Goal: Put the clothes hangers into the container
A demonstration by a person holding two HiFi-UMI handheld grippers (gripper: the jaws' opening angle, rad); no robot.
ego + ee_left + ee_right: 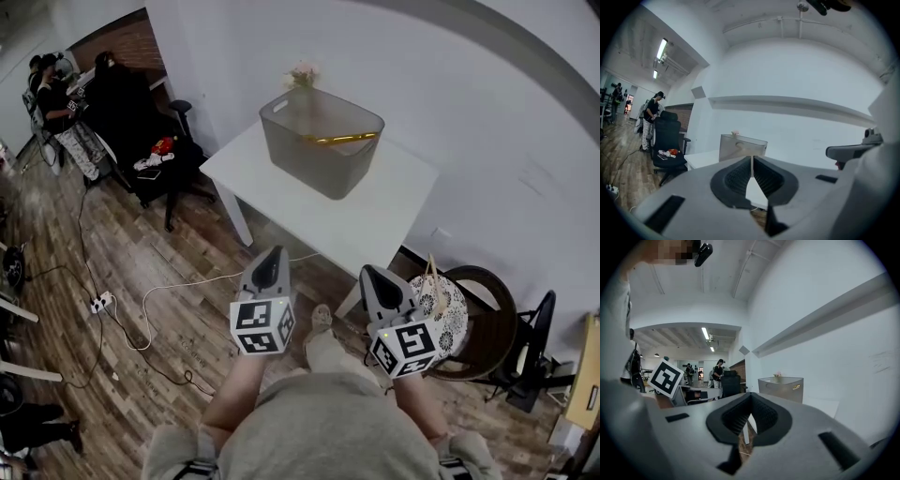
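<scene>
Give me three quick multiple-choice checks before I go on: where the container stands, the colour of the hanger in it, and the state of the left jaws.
1. Where does the grey container stand?
A. on a sofa
B. on the white table
C. on a trolley

2. What colour is the hanger inside the container?
A. gold
B. blue
C. red

3. How do the left gripper jaws stand?
A. wide apart
B. shut on a hanger
C. together, with nothing between them

Answers:
1 B: the head view shows the container resting on the table top.
2 A: a gold bar shows just under the container's rim.
3 C: the left gripper view shows the jaws meeting along a thin line, with nothing held.
</scene>
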